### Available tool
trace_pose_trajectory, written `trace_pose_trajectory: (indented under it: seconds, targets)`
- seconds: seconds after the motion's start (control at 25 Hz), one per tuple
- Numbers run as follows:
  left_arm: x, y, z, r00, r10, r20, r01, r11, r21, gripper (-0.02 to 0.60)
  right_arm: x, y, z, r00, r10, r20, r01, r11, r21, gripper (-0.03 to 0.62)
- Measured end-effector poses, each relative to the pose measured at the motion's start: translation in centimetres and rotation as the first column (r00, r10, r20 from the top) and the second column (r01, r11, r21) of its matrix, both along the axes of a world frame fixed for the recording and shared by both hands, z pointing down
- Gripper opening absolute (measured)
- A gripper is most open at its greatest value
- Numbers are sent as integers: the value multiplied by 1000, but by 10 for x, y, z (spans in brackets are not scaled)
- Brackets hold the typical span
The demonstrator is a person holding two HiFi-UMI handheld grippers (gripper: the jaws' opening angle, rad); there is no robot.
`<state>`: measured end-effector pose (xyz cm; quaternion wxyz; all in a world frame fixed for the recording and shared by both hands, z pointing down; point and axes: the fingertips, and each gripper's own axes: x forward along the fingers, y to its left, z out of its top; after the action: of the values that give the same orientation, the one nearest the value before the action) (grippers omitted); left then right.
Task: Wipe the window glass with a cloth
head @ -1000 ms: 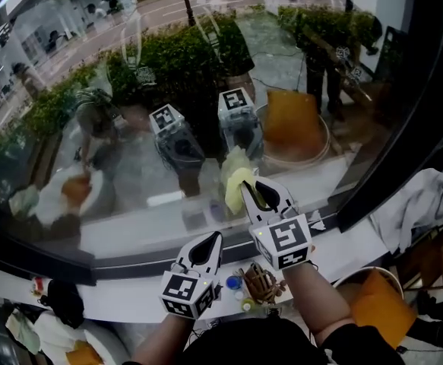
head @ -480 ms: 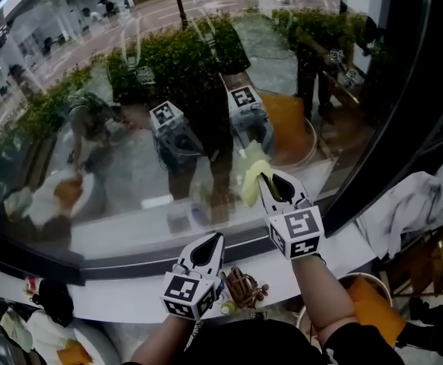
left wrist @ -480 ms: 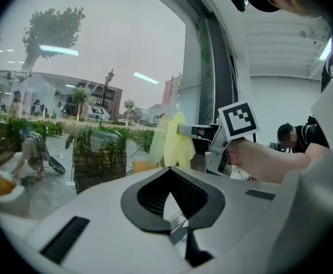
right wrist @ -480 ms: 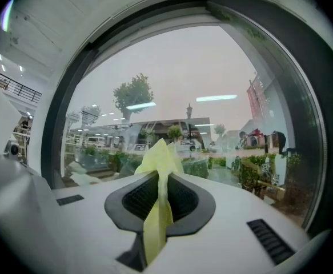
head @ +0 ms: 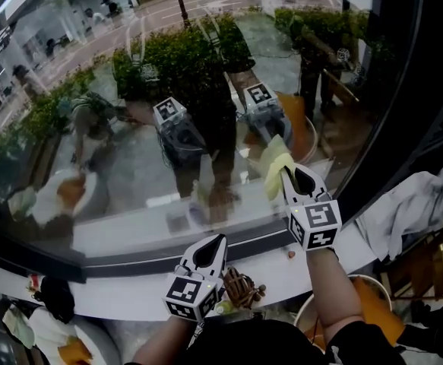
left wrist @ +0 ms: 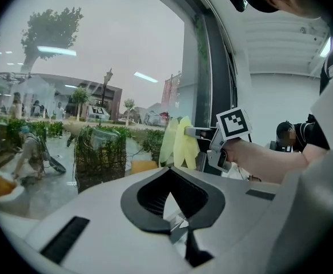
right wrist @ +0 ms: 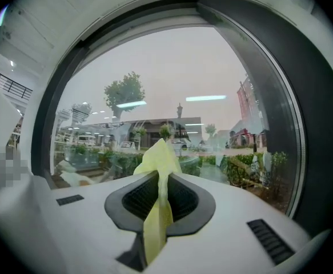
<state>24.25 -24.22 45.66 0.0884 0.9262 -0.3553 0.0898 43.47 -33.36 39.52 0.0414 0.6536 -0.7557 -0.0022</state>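
Note:
A yellow cloth point(head: 276, 166) is pinched in my right gripper point(head: 286, 175), whose jaws are shut on it. The cloth's free end is pressed against the window glass point(head: 115, 150) near the dark right frame point(head: 403, 112). In the right gripper view the cloth point(right wrist: 159, 170) sticks up from between the jaws in front of the glass point(right wrist: 172, 96). My left gripper point(head: 210, 243) hangs lower, over the sill, shut with nothing in it. The left gripper view shows its jaws point(left wrist: 169, 196) closed, and the cloth point(left wrist: 180, 142) with the right gripper point(left wrist: 197, 133) beyond them.
A white sill point(head: 130, 291) runs under the glass, with a small brown woven object point(head: 242, 287) on it near my left gripper. A white cloth point(head: 415, 204) is heaped at the right. Reflections of both grippers show in the glass.
My right gripper has carried the yellow cloth across the glass to the right and slightly up. The left gripper has stayed almost still above the sill.

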Motion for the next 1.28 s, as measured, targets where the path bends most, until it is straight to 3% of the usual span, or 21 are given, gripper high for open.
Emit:
trace_pose_trajectory:
  seconds: [0.2, 1.28]
  targets:
    - [3, 0, 3, 1000, 17, 25, -17, 1000, 0, 8, 28, 0, 2, 999, 45, 20, -45, 999, -4, 52]
    - [1, 2, 1, 1000, 2, 2, -2, 1000, -6, 8, 29, -1, 9, 998, 65, 17, -65, 998, -17, 52]
